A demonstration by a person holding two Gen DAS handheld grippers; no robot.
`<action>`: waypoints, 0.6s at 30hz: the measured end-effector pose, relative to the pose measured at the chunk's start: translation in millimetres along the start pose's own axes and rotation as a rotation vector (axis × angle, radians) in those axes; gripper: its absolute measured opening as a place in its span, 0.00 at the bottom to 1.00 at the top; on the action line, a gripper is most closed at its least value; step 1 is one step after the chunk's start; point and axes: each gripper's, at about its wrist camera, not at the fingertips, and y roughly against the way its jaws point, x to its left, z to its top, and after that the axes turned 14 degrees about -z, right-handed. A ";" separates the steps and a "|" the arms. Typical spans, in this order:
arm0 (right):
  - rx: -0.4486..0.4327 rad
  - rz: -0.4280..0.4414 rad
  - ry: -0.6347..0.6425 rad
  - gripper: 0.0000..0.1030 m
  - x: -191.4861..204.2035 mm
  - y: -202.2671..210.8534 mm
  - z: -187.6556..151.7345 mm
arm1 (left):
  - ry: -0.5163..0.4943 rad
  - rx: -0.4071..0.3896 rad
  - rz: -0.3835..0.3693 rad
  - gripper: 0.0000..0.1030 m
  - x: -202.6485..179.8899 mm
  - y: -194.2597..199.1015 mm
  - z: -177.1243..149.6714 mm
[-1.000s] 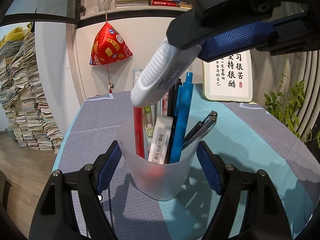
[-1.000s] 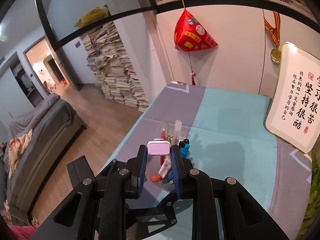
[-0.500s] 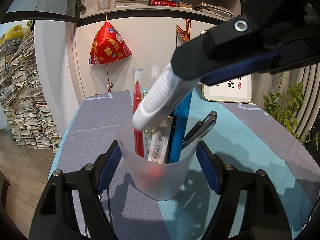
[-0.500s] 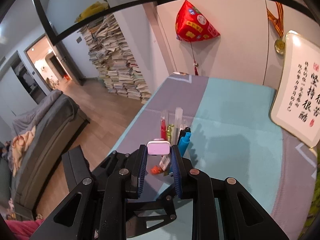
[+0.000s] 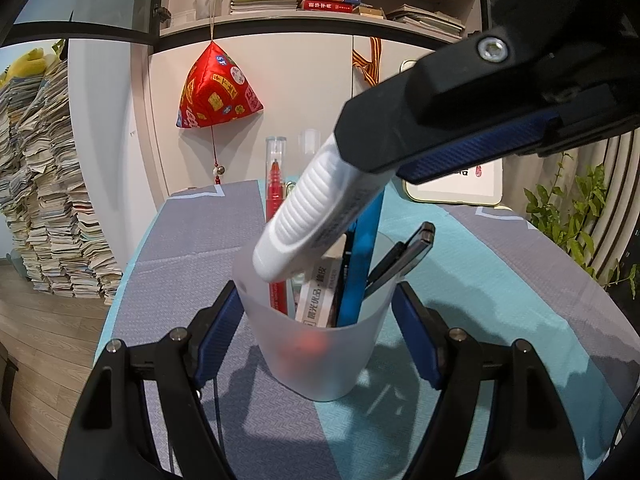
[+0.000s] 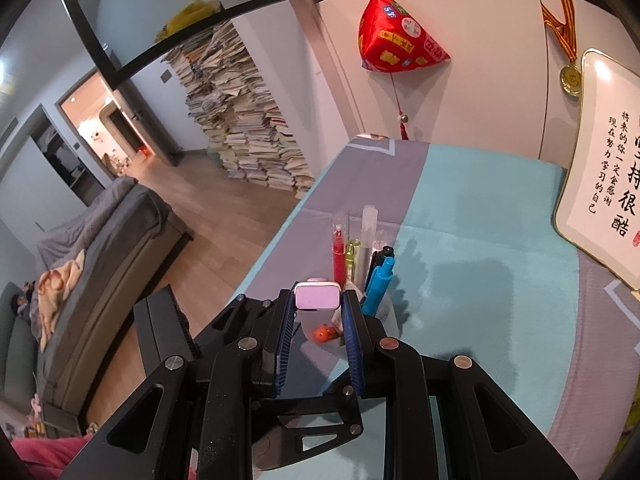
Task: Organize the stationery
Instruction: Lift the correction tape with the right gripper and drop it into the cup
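Two grippers are at work here, and I watch both through their own cameras. My left gripper (image 5: 318,336) stands around the cup (image 5: 316,340), with one blue pad on each side of it; the left pad seems to touch the wall, but on the right I cannot tell if it touches or only stands just beside. The cup sits on the tablecloth (image 5: 208,240), near to me and in the middle of the left view.

My right gripper (image 6: 318,320) is pressed together on a white correction tape (image 5: 308,216). In the right view I see only its flat pale end (image 6: 317,296) between the two blue pads. In the left view its long axis is tilted: the low, ribbed end points down and to the left, just over the left part of the cup's mouth, and the high end is hidden under the right gripper. I judge that the coming move is to go down along this same line, into the free place at the left of the red pen (image 5: 276,216).

The cup is of frosted plastic, half clear, round and a little wider at the top. The correction tape is hard, smooth plastic with fine ribs. Inside the cup stand the red pen, a blue pen (image 5: 360,264), a black pen (image 5: 404,256) that leans to the right, and an eraser (image 5: 318,294) in a white paper sleeve. On the bottom lies something small and orange, which I cannot name.
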 end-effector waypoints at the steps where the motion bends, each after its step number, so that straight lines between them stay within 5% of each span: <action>1: 0.000 -0.006 -0.004 0.24 -0.2 -0.1 0.2 | 0.000 0.000 0.000 0.73 -0.2 -0.7 0.1; 18: -0.035 -0.070 -0.051 0.24 -19.1 18.1 -7.0 | -0.001 0.000 0.002 0.73 -1.2 -1.6 -0.4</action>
